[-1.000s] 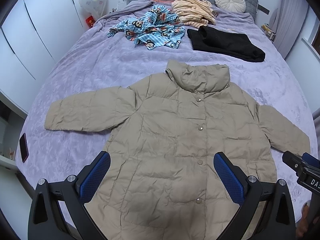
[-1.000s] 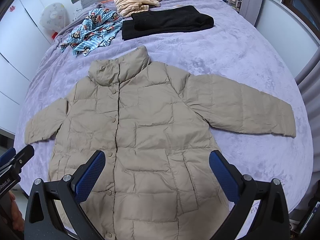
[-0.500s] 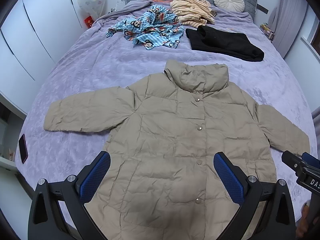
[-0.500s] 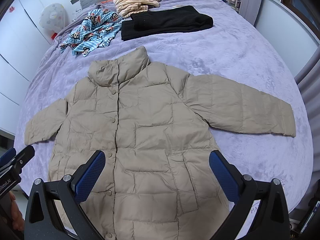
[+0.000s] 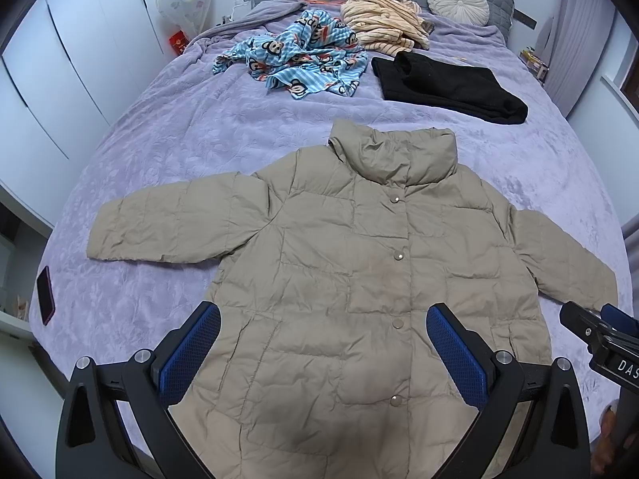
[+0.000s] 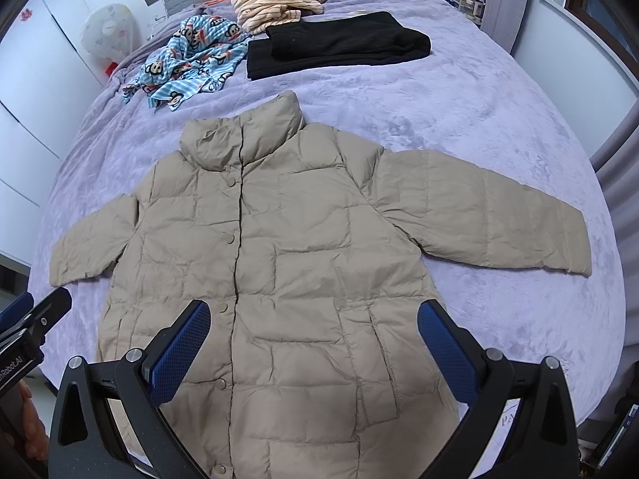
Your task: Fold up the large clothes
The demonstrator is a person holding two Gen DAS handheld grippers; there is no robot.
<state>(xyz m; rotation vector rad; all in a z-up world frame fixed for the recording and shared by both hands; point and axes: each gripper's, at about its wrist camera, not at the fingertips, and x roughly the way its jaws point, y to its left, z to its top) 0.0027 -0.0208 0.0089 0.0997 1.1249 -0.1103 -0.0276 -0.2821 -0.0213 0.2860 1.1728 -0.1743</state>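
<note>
A beige quilted puffer jacket (image 5: 359, 271) lies flat on the purple bed, front up, snaps closed, collar toward the headboard, both sleeves spread out. It also shows in the right wrist view (image 6: 287, 263). My left gripper (image 5: 323, 343) is open and empty, held above the jacket's lower front. My right gripper (image 6: 315, 339) is open and empty, above the jacket's lower right side near a pocket. The right gripper's tip shows at the left view's right edge (image 5: 599, 335). The left gripper's tip shows at the right view's left edge (image 6: 36, 323).
A blue monkey-print garment (image 5: 295, 56), a cream striped garment (image 5: 383, 20) and a folded black garment (image 5: 447, 88) lie near the headboard. A round cushion (image 5: 457, 0) leans there. A phone (image 5: 45, 294) lies at the bed's left edge. White wardrobes stand left.
The left view has drifted slightly, so the jacket sits a touch higher in frame. The jacket and both open grippers are otherwise unchanged.
</note>
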